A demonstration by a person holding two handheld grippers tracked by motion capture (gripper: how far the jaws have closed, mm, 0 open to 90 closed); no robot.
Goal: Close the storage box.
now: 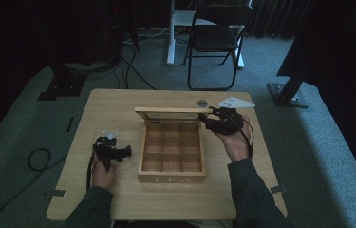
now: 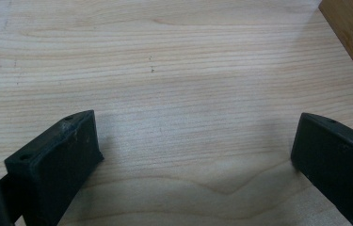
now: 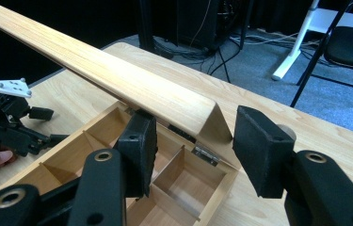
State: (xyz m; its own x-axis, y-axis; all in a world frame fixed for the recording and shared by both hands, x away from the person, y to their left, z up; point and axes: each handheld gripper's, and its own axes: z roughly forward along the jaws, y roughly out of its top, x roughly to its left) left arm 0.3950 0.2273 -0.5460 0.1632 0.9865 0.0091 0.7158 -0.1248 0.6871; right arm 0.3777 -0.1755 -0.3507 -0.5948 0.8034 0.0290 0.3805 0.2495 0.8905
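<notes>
**Tea box lid up, right jaws straddle its corner**

Near edge of the desk: both forearms in dark sleeves come in from the bottom of the high view.

Left gripper sits low over bare desk, left of the box and apart from it. Its jaws are spread wide, nothing between them but wood grain in the left gripper view; a corner of the box shows at the top right there.

Tea box sits mid-desk, "TEA" on the near wall. Inside is a grid of 9 compartments, 3 by 3; what can be seen of them looks empty.

Lid is raised at the far side on its hinges, tilted up, edge-on in the high view.

Right gripper is at the lid's right end. In the right gripper view the 2 jaws stand on either side of the lid's end corner with a visible gap at each pad, so slightly apart, not pinching. Can't tell if either pad touches the wood.

Further back on the desk: a small round grey disc just behind the lid.

Beyond the desk: a black folding chair on grey carpet, cables on the floor.
</notes>
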